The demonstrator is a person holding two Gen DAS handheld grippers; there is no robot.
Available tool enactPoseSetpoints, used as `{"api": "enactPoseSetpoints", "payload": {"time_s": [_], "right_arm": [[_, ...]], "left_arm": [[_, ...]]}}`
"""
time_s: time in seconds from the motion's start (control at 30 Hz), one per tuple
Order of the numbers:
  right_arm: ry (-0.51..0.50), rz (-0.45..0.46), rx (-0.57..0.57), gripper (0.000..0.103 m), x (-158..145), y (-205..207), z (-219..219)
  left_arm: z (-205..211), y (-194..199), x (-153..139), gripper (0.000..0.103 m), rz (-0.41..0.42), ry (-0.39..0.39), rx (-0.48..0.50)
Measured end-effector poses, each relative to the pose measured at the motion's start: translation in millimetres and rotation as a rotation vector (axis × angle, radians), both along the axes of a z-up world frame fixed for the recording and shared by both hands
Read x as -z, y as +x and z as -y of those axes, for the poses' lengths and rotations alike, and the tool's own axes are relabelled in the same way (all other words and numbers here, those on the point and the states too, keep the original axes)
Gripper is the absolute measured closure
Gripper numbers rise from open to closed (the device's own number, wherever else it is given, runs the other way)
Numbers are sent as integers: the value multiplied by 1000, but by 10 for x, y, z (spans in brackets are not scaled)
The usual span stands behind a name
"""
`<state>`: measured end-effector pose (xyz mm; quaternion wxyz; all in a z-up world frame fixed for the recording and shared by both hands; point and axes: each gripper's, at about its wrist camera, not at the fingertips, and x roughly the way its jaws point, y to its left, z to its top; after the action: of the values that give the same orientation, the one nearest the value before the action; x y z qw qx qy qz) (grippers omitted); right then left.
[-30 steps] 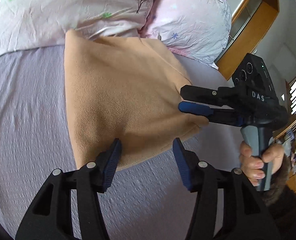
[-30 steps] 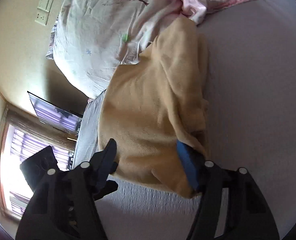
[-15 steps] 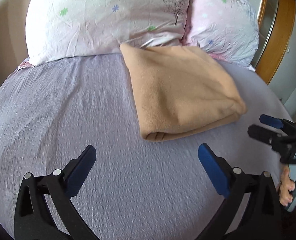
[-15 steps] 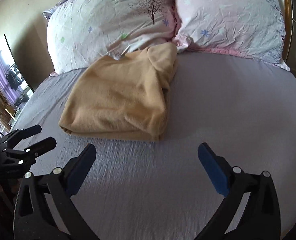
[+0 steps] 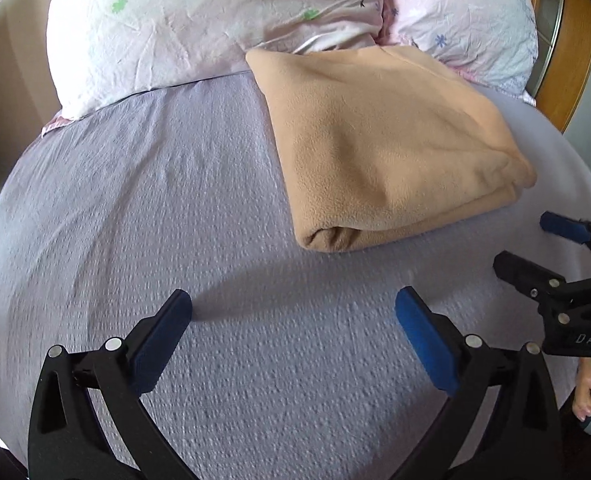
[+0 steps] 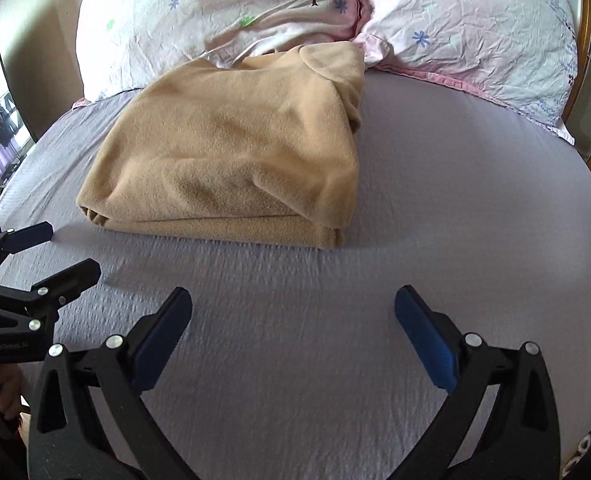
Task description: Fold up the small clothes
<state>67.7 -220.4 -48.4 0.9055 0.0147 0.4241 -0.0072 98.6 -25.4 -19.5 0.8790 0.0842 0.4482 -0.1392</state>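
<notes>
Tan garment (image 5: 391,148) folded against pillows (image 5: 215,16); both hand-held grippers (image 5: 293,332) (image 6: 293,328) apart, empty. Judgement: press loose near corner flat.

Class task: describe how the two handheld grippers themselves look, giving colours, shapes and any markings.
Each gripper is black plastic with two angled, triangulated fingers, silver rivets at the joints and blue pads on the inner faces. The left gripper has "GenRobot.AI" lettering on its body in the right wrist view. The right gripper shows white "DAS" lettering and a grey handle held by a bare hand.
</notes>
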Motion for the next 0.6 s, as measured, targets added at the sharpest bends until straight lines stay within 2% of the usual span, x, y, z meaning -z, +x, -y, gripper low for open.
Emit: {"api": "enactPoseSetpoints", "payload": {"time_s": [0.07, 0.6], "right_arm": [[-24, -4, 0, 2, 9, 7, -29], [-24, -12, -2, 2, 13, 29, -9]], "left_arm": [[1, -3, 5, 1, -1, -3, 6], [-7, -1, 11, 1, 1, -3, 5]]}}
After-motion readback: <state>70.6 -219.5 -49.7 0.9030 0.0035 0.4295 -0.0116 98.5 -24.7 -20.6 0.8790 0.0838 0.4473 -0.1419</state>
